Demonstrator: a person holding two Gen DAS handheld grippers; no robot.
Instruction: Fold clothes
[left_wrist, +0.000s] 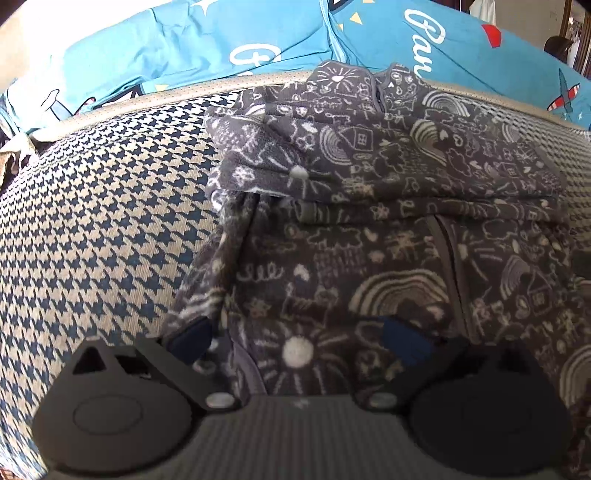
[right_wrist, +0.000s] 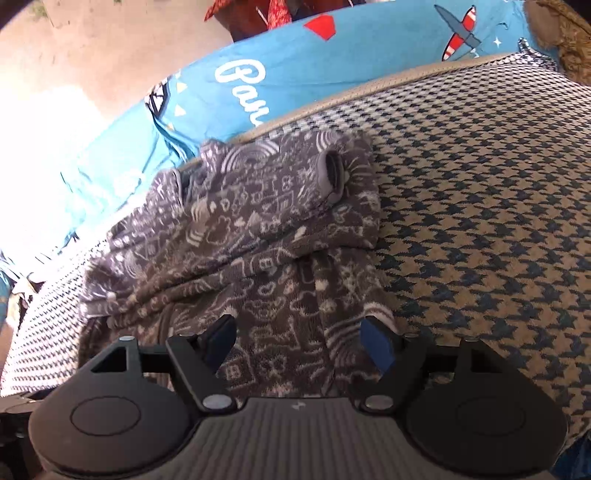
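Both claws hang over the fleece, pointing down at it. Left claw (left_wrist: 299, 341) stands with its jaws spread wide: the blue pads (left_wrist: 404, 341) rest low against the fleece (left_wrist: 369, 288) near its hem, with a span of printed cloth between them, and I cannot tell whether they press it. One pad sits right at the fleece's left edge, where the cloth meets the checked cover (left_wrist: 103, 221).

Right claw (right_wrist: 303, 343) has its jaws spread too, with the gap not changing now; cloth of the fleece (right_wrist: 258, 251) lies between the pads (right_wrist: 376, 345), but they pinch nothing. Its right pad is at the fleece's right edge, just beside bare cover (right_wrist: 480, 221).

Dark grey, with white doodles of suns, rainbows, houses and clouds, the fleece lies flat on the cover with its hem toward the claws. Past the claws, both sleeves are folded across the fleece's chest, one on the other, forming a thick band. A sleeve cuff (right_wrist: 332, 173) gapes open at the fleece's far right corner. A zip (left_wrist: 441, 251) runs up the fleece's middle to the collar (left_wrist: 380, 88) at its far end.

Beyond the fleece's collar, the cover ends in a tan piped edge. Behind that lies a blue sheet (left_wrist: 184, 48) with white script and a red-striped plane (right_wrist: 460, 35).
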